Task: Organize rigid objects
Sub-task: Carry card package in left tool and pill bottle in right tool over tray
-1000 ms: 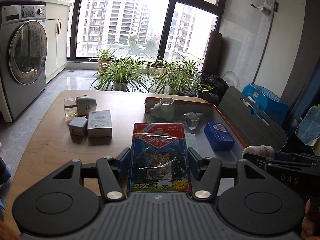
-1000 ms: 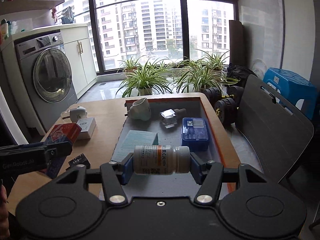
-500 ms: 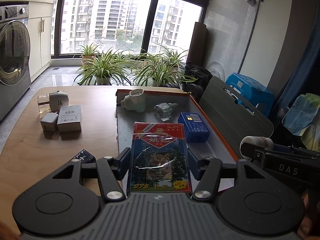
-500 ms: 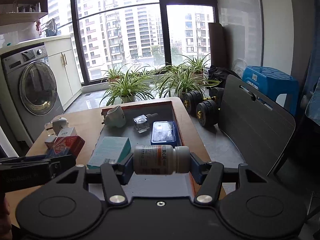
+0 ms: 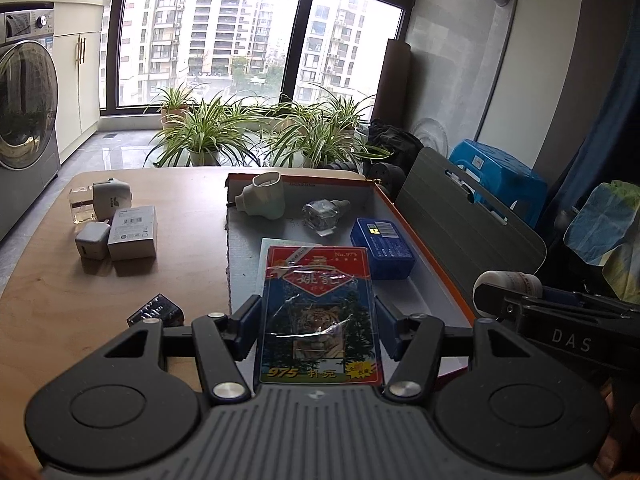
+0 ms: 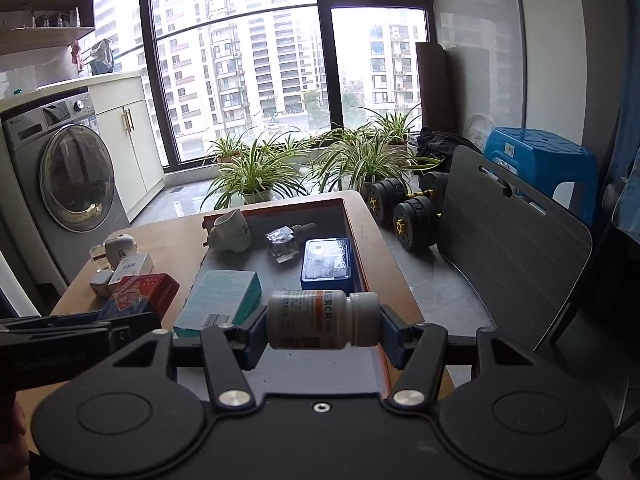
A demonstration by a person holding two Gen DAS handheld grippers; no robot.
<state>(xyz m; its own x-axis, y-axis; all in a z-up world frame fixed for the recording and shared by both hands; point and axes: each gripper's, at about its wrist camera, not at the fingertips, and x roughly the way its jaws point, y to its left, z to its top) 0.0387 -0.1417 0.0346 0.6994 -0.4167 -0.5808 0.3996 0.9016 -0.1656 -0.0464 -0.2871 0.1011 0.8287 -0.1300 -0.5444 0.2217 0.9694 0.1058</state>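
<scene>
We have swung both grippers over the orange-rimmed tray (image 5: 424,224), left gripper (image 5: 318,320) clamping the playing-card pack (image 5: 320,312), right gripper (image 6: 320,326) pinching the pill bottle (image 6: 320,320) endwise, probably ready for placing.

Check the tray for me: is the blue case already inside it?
Yes, the blue case lies flat inside the tray, near its right wall.

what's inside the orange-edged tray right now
In the tray: a white plug-in holder, a clear glass bottle, a blue case and a teal box. The held pill bottle hides the near floor.
</scene>
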